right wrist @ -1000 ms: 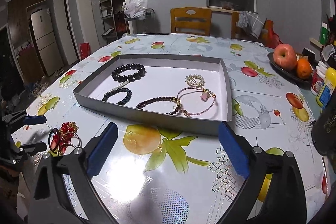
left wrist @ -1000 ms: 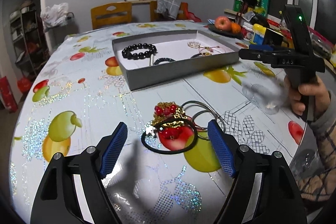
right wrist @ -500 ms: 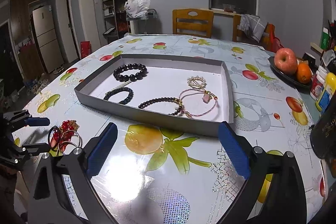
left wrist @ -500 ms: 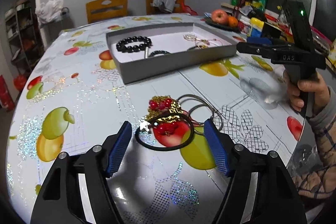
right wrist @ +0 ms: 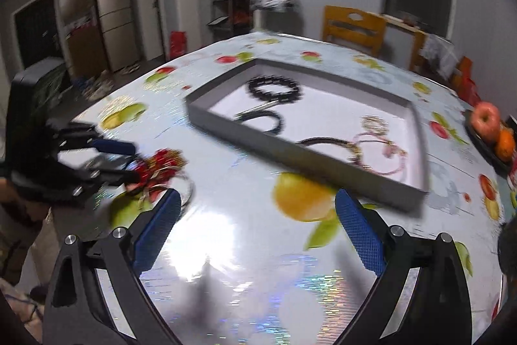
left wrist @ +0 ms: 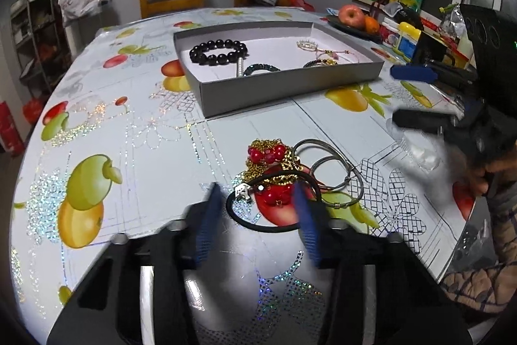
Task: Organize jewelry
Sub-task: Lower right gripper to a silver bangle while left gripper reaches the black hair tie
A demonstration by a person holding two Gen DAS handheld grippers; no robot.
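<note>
Left wrist view: my left tool points down at the jewelry pile on the worktop, near its front edge. Its jaws are closing with the black cord loop between them; the pads look not yet pressed on it, though blur hides the contact. The loop lies flat, its long axis running left to right across the jaws, and a small silver charm sits at its left end. A red-bead and gold-chain cluster and thin metal bangles overlap its far side. To do this step well, I judge I should pinch the near arc of the cord only, clear of chain and bangles, then lift slowly so nothing tangled follows. The gray tray lies beyond, already holding bracelets

Right wrist view: my right tool is spread wide and empty above bare worktop. The pile lies to its left, the tray ahead, its long side running diagonally
</note>
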